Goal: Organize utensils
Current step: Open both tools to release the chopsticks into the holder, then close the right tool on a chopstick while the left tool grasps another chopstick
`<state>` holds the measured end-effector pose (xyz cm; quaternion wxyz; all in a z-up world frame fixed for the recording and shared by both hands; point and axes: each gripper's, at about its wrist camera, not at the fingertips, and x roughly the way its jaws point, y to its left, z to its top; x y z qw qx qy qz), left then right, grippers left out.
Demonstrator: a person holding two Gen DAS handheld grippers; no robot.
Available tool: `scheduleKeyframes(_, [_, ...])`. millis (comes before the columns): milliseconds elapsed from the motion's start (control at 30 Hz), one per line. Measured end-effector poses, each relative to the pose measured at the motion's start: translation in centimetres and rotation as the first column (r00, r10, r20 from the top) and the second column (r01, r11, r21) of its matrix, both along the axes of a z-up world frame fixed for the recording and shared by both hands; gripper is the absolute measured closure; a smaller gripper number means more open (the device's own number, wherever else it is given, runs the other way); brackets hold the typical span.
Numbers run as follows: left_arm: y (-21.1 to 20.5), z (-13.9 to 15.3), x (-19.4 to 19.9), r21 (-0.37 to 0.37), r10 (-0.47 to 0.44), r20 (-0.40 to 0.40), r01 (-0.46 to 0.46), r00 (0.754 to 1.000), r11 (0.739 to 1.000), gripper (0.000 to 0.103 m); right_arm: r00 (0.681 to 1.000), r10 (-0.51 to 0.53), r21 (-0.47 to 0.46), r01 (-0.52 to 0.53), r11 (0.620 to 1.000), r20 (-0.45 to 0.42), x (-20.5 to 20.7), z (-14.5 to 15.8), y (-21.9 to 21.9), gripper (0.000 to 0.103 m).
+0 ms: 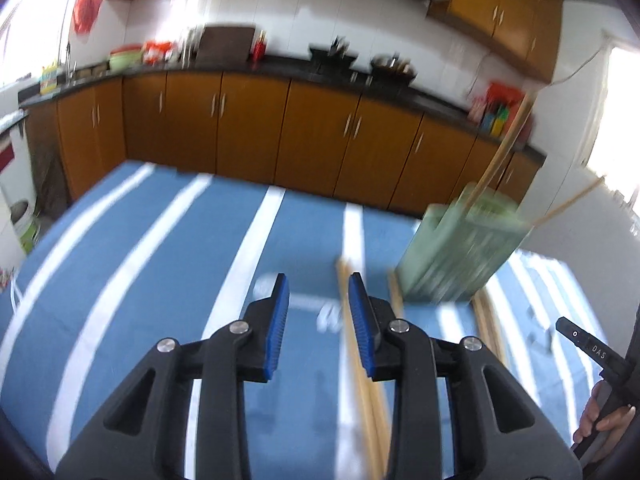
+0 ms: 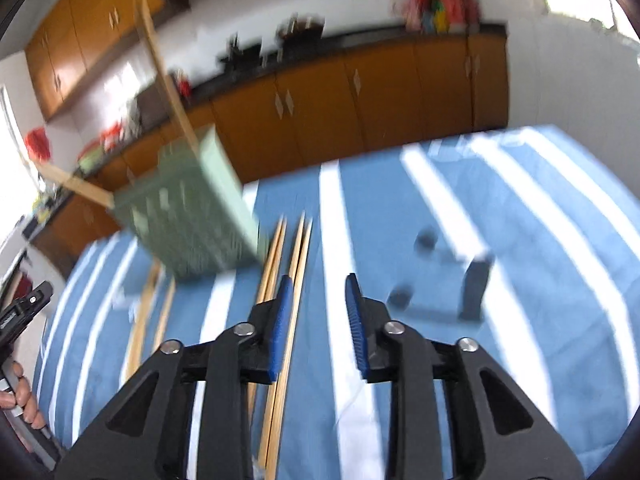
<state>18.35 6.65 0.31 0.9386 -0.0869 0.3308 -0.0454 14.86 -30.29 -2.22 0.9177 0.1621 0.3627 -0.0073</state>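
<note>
Hovering over the blue, white-striped tablecloth, the left gripper is spread wide and holds nothing; wooden chopsticks lie beneath its right finger. The right gripper is likewise wide and empty, chopsticks running under its left finger. Beyond stands the green slotted holder, chopsticks leaning from it. Bare cloth spreads left to the table's far edge, before orange cabinets.

The utensil holder stands on the tablecloth with two chopsticks leaning out of it; loose chopsticks lie flat on the cloth in front of it; the cabinets run behind the table.
</note>
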Motion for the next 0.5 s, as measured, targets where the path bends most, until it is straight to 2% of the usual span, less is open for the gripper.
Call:
scheduleKeyframes(200, [0.1,-4.0,-0.5,0.039,-0.007,-0.101,0.011,0.995,0.999,0.071,0.991,0.076,-0.013,-0.078,0.997,-0.108,0.7,-3.4,2.9,0.083])
scheduleKeyframes(500, [-1.4,-5.2,-0.6,0.052,-0.045,-0.137,0.052,0.99,0.997,0.071,0.983,0.103,-0.055,-0.112,0.992,-0.149,1.4,-4.6,3.9,0.085])
